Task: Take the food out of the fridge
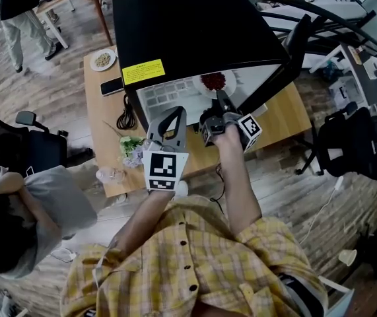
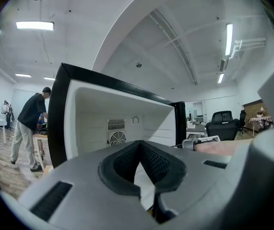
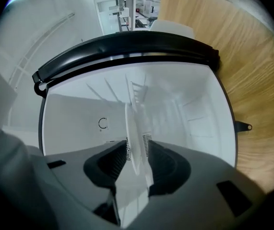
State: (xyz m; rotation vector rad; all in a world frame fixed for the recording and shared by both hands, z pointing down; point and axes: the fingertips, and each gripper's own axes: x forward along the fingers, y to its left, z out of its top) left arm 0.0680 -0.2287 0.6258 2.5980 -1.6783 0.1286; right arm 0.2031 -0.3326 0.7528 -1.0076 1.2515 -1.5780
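Arm (image 1: 238, 177) outstretched, right tongs (image 3: 137, 152) astride plate (image 3: 135, 128)

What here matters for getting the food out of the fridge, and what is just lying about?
Part of the job: fridge, white plate of dark red food, right tool (open, plate rim between its jaws), left tool (shut, empty).
Just lying about: snack plate, phone, black cable, flowers, glass.

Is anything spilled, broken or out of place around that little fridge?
Nothing stands out. The fridge stands open on the table, and the plate of red food lies flat inside, nothing spilled. The right hand-held gripper has the plate's rim between its open jaws.
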